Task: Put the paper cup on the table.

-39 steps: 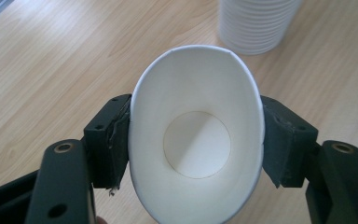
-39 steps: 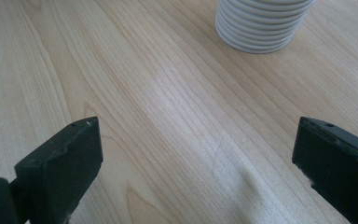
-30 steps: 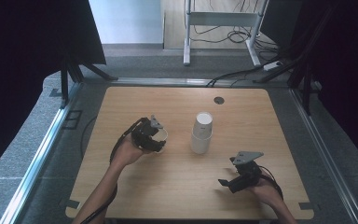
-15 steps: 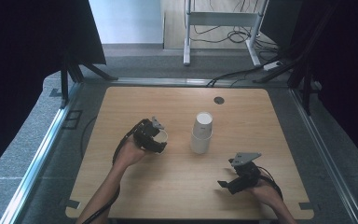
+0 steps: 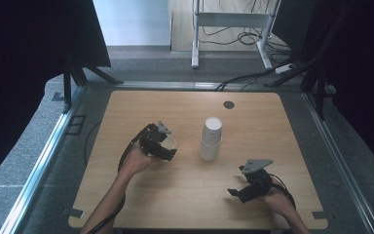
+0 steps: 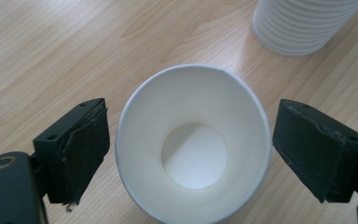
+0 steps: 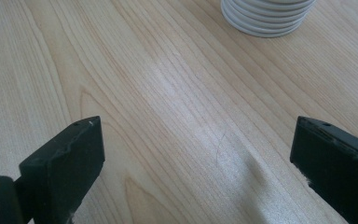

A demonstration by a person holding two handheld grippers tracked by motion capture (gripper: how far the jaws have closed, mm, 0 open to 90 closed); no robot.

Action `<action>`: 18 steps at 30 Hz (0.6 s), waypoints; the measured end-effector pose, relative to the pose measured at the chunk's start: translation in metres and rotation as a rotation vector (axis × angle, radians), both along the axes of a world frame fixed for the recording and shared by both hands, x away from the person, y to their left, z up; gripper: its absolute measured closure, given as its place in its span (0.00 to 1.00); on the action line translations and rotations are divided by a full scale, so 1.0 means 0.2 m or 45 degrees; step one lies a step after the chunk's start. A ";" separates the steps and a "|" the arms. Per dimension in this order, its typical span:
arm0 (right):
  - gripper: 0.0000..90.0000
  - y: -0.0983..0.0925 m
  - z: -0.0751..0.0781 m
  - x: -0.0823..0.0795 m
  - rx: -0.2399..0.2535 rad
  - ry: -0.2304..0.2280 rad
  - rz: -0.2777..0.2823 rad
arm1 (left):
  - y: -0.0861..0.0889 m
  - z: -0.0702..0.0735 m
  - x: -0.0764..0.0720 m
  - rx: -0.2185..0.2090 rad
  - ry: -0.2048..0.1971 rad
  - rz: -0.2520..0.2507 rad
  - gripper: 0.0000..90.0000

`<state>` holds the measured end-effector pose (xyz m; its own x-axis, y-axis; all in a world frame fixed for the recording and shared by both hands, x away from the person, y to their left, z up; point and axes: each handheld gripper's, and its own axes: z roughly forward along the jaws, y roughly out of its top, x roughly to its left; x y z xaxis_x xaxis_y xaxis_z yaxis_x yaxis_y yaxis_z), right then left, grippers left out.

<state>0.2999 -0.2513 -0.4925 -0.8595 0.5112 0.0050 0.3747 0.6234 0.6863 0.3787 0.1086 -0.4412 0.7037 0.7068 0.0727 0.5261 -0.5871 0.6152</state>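
One loose paper cup stands upright and empty on the table, just left of the stack of cups, my landmark here. My left gripper straddles that cup; its jaws have just been opening, and I see a sliver of wood between each pad and the rim, so I don't think they touch. My right gripper sits nearer me than the stack and to its right, jaws spread wide over bare wood, holding nothing.
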 end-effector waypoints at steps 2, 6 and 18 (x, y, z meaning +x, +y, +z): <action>0.03 0.00 0.00 0.00 -0.001 0.003 0.000 | 0.00 0.01 -0.01 -0.019 -0.003 0.001 0.11; 0.03 0.00 0.00 0.00 -0.006 0.007 0.004 | 0.00 0.02 -0.02 -0.007 -0.011 -0.002 0.05; 0.03 0.01 -0.01 0.00 -0.016 0.006 0.011 | 0.04 0.06 -0.07 -0.060 -0.040 0.004 0.00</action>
<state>0.2993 -0.2500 -0.4936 -0.8639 0.5037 0.0030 0.3726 0.6350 0.6767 0.3656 0.1167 -0.4302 0.6993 0.7121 0.0613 0.5080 -0.5555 0.6582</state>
